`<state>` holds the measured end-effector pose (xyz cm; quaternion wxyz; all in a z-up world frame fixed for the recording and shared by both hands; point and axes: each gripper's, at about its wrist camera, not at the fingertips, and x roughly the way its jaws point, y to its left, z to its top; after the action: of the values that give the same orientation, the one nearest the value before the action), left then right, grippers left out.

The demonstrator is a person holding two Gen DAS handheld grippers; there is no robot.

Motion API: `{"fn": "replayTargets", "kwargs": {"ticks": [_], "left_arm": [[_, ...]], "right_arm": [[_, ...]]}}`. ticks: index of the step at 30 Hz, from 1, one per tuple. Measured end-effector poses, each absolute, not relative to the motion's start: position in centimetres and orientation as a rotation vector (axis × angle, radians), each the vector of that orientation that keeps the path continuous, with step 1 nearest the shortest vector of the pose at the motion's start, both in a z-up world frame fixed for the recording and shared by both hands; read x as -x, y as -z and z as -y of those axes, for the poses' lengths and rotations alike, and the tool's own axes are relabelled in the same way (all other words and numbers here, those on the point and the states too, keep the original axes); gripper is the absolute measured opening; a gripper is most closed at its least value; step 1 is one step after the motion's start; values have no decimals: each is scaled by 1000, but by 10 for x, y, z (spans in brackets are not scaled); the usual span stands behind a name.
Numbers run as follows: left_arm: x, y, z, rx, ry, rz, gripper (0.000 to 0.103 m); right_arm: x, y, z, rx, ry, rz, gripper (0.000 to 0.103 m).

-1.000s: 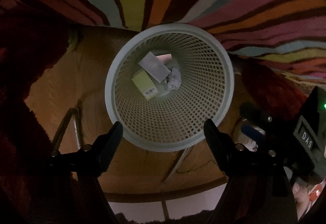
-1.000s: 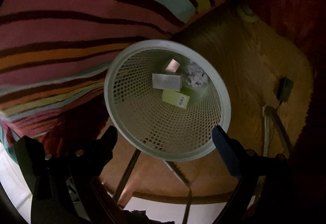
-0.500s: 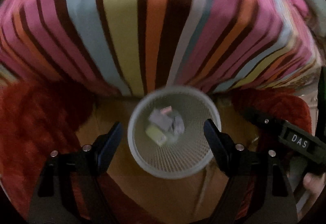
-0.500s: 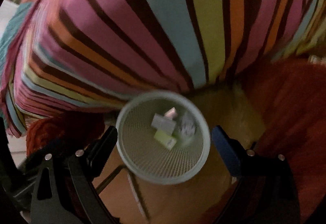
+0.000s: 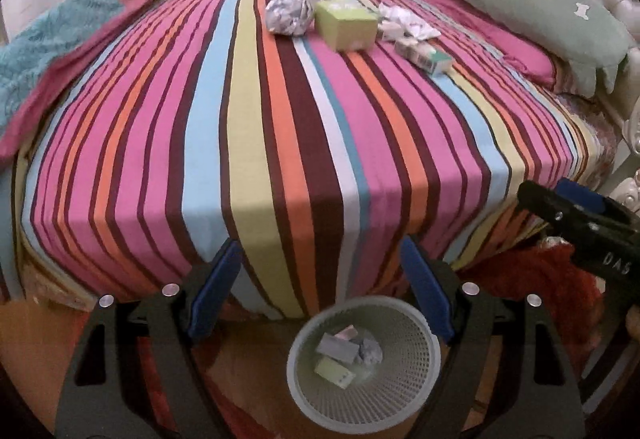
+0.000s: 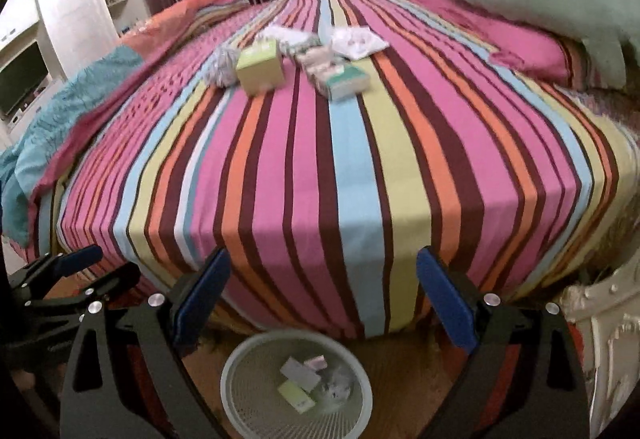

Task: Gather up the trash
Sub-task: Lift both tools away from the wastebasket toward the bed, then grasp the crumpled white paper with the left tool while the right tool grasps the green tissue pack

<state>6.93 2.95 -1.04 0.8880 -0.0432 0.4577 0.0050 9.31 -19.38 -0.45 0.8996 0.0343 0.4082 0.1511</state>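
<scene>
while both grippers hung above the floor at the foot edge of the bed, this is how things lay:
left gripper: its jaws stood wide apart with nothing between them.
right gripper: its jaws were spread wide too, and empty.
bed: it wore a striped sheet in pink, orange, blue, yellow and brown.
trash basket: a pale mesh bin stood on the wooden floor, just below the foot edge of the bed.
in the basket: a grey card, a yellow-green box, a crumpled paper ball and a small pink bit lay at the bottom.
trash on the bed: far from the foot edge, near the pillows, lay a crumpled foil-like wad, a green tissue box just beside it, some white crumpled paper and a small green-and-white box.
pillows: a long green cushion and a pink pillow lay along the head edge.
blanket: a blue and red one was bunched at the left edge of the bed.
</scene>
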Motion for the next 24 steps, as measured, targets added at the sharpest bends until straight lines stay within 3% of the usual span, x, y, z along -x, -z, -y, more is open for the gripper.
{"fn": "replayTargets", "kwargs": {"ticks": [24], "left_arm": [[-181, -6, -73, 86, 5, -879, 79]], "right_arm": [[-176, -13, 190, -32, -324, -816, 90]]}}
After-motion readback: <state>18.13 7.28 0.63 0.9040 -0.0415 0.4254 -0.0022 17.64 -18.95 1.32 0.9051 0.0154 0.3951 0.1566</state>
